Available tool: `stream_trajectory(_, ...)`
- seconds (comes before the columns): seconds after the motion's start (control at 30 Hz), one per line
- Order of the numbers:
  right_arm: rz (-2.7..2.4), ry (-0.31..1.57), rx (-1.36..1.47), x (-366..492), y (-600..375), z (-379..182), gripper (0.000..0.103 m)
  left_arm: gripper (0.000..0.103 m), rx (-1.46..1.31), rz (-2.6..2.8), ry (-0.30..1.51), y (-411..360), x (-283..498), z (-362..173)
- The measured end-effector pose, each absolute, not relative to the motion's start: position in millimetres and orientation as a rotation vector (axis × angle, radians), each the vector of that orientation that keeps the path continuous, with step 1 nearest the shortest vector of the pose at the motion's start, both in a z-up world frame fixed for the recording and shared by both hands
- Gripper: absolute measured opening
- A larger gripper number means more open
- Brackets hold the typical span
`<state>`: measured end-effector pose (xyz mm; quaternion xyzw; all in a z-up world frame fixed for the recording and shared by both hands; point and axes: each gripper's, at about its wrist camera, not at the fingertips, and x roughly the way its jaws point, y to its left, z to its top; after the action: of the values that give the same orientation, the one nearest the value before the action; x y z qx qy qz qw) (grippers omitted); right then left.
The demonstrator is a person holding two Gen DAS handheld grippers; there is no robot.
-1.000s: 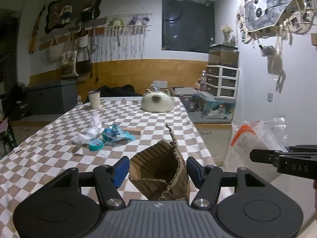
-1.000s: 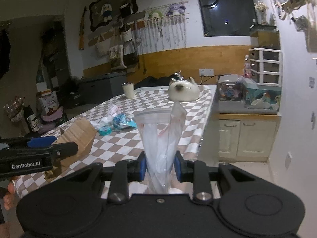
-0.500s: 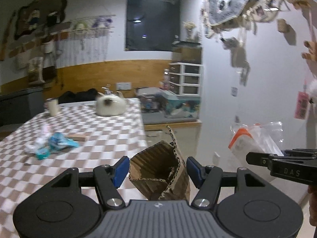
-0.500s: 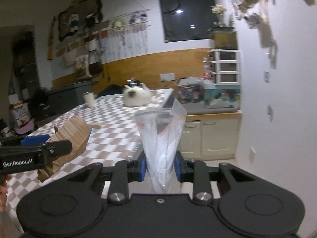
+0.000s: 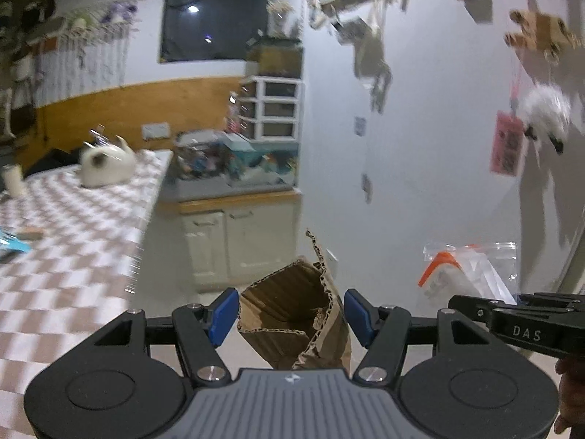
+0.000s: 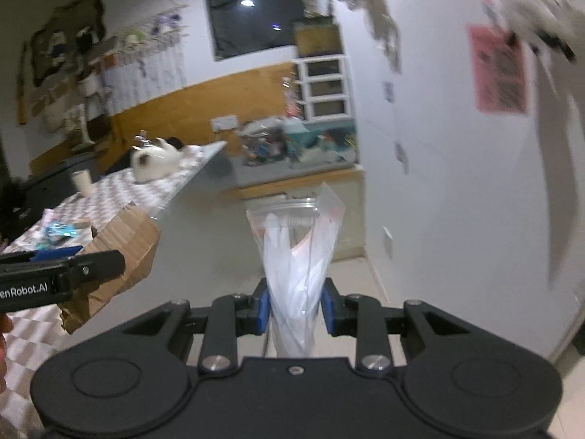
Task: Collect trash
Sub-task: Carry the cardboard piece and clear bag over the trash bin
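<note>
My left gripper is shut on a torn piece of brown corrugated cardboard, which stands up between its blue pads. My right gripper is shut on a clear plastic zip bag with orange print, held upright past the table's edge. In the left wrist view the same bag shows at the right, above the right gripper's black finger. In the right wrist view the cardboard shows at the left in the left gripper's fingers. More trash, a blue wrapper, lies on the checkered table.
A white cat-shaped pot and a pale cup stand at the table's far end. Behind is a low cabinet with a cluttered top and white drawers. A white wall with hanging decorations runs along the right.
Both views have swung right: the table and its trash slid to the left edge, and the wall and cabinet fill the middle. Both grippers kept their grips.
</note>
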<state>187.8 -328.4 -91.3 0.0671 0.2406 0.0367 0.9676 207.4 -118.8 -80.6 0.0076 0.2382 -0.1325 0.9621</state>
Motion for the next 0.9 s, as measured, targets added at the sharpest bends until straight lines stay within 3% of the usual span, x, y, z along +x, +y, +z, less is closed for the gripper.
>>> stream_trajectory(0.37, -0.013, 0.638, 0.206, 220, -371, -167, 0.029, 0.063, -0.061, -0.322, 0.682, -162, 266, -175)
stream_trajectory(0.9, -0.042, 0.919, 0.329, 334, -348, -319, 0.029, 0.063, -0.195, -0.174, 0.955, -131, 379, -330)
